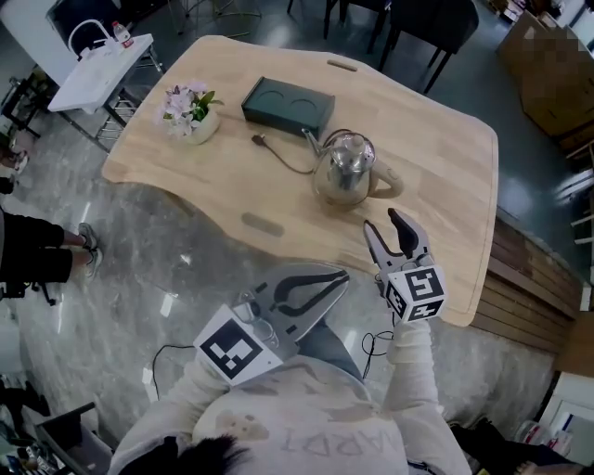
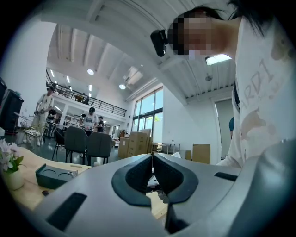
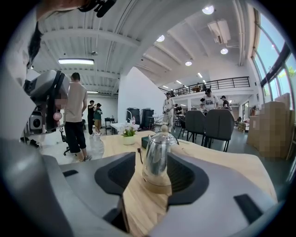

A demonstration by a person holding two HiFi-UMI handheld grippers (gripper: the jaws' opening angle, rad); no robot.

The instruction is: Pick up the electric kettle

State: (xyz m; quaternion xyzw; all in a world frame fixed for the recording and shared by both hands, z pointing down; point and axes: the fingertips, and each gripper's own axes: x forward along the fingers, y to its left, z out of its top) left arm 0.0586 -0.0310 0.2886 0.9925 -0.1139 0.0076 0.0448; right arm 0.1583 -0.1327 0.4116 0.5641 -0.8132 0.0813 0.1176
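Note:
The steel electric kettle (image 1: pixel 345 167) stands upright on the wooden table (image 1: pixel 436 139), its tan handle turned toward the near edge. My right gripper (image 1: pixel 381 223) hovers over the table just short of that handle, open and apart from the kettle. In the right gripper view the kettle (image 3: pixel 156 155) stands ahead, framed between the spread jaws of the right gripper (image 3: pixel 152 178), and nothing touches the pads. My left gripper (image 1: pixel 340 276) is shut and holds nothing, low over the floor near my body. The left gripper view shows the left gripper (image 2: pixel 152 159) with its jaws closed together.
The dark green kettle base (image 1: pixel 288 104) with its cord lies behind the kettle, and a flower pot (image 1: pixel 190 116) stands at the far left. A white folding table (image 1: pixel 97 70) and a person's leg (image 1: pixel 37 255) are left. Chairs (image 1: pixel 422 23) stand beyond.

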